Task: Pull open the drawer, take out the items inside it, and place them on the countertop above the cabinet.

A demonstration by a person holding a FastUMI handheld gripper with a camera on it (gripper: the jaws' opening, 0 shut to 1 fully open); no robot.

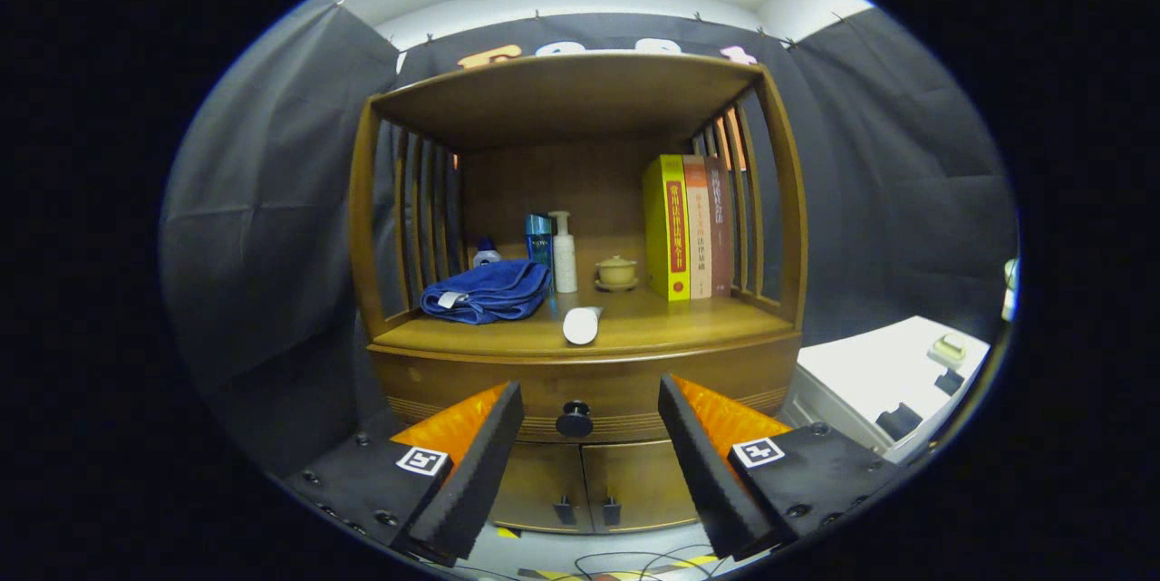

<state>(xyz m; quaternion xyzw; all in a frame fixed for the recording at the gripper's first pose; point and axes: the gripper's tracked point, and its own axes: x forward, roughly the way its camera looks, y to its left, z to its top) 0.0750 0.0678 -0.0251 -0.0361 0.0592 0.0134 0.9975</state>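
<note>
Drawer (pixel 580 382) shut, one knob (pixel 575 419) between the wide-open, empty tongs (pixel 591 422); countertop (pixel 689 318) holds three books (pixel 691 227).

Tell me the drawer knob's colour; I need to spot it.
Black, clearest in the gripper view: the knob sits on the closed drawer, beyond the open fingers.

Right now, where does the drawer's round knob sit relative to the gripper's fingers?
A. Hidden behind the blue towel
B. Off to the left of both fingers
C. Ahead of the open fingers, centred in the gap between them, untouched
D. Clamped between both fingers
C: the knob on the closed drawer shows in the gap of the open gripper, beyond the fingertips, with neither finger touching it.
</note>
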